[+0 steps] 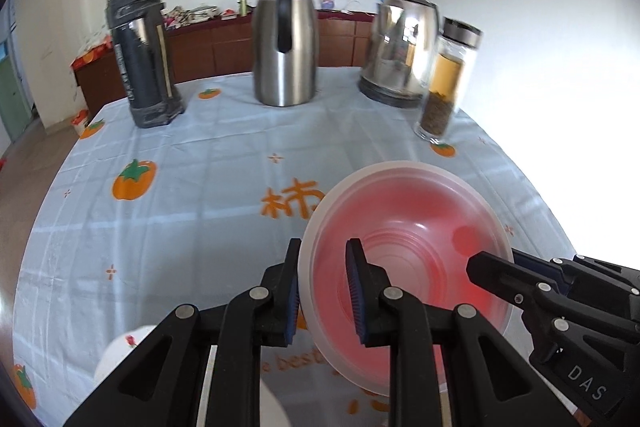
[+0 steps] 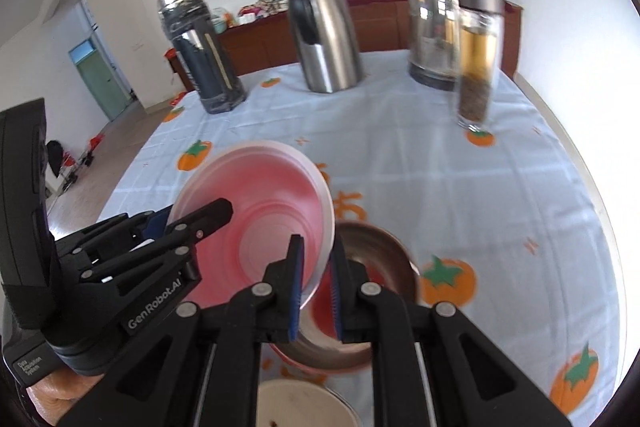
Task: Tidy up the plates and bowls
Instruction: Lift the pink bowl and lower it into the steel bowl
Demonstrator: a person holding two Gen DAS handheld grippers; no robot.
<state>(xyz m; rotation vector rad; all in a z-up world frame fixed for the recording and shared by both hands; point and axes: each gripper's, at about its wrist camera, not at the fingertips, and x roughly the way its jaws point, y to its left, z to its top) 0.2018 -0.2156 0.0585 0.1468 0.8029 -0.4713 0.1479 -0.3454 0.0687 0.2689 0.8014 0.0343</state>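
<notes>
Two grippers, left (image 1: 325, 291) and right (image 2: 316, 289), pinch the pink bowl's (image 1: 404, 247) rim at nine and three o'clock; lift level, matching pace, over the steel bowl (image 2: 372, 251).

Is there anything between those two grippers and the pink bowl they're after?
No. The left gripper and right gripper each already pinch the pink bowl by opposite parts of its rim, holding it tilted above a metal bowl.
</notes>
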